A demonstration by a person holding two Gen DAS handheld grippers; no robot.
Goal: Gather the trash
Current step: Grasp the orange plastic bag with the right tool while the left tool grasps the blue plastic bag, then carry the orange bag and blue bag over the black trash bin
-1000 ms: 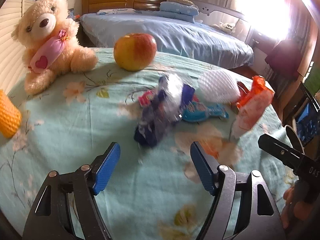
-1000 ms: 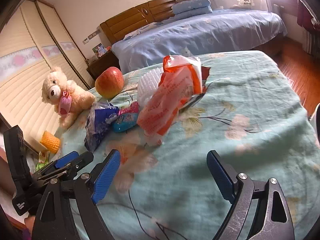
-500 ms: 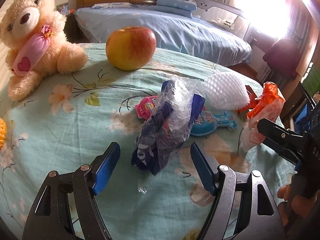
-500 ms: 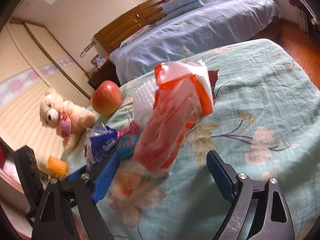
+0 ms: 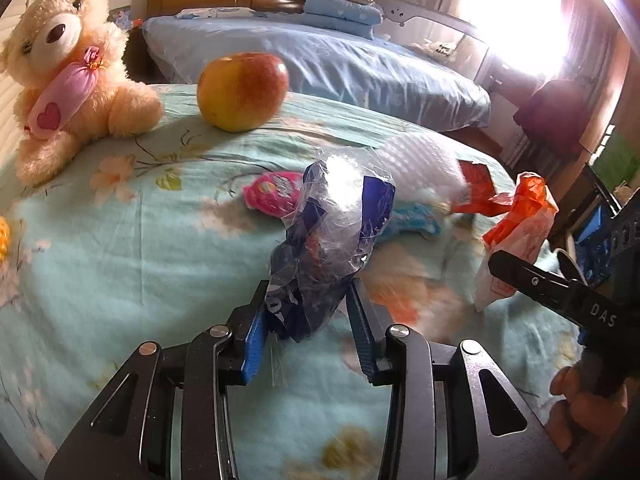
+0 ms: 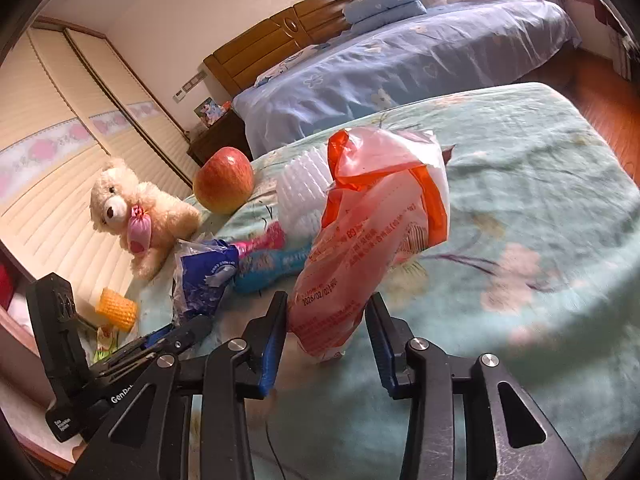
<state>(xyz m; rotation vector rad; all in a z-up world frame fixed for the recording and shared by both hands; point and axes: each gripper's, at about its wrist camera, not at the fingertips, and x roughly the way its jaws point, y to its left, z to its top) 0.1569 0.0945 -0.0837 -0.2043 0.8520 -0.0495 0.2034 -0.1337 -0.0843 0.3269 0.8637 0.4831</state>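
A crumpled blue and clear plastic wrapper (image 5: 332,240) lies on the floral green bedcover; my left gripper (image 5: 308,320) has closed its blue pads on the wrapper's near end. It also shows in the right wrist view (image 6: 204,280). An orange and white plastic bag (image 6: 372,240) stands between the pads of my right gripper (image 6: 326,320), which have closed in against its lower end. The bag shows at the right of the left wrist view (image 5: 516,232). A pink wrapper (image 5: 272,196), a teal wrapper (image 6: 272,268) and a white foam net (image 6: 304,192) lie behind.
An apple (image 5: 242,92) and a teddy bear (image 5: 68,80) sit at the back left of the bedcover (image 5: 140,260). A yellow foam sleeve (image 6: 116,308) lies at the left edge. A blue bed (image 5: 340,64) stands behind. Wooden floor (image 6: 612,108) is to the right.
Both grippers moved forward and narrowed from wide open: the left onto the blue wrapper, the right onto the orange and white bag.
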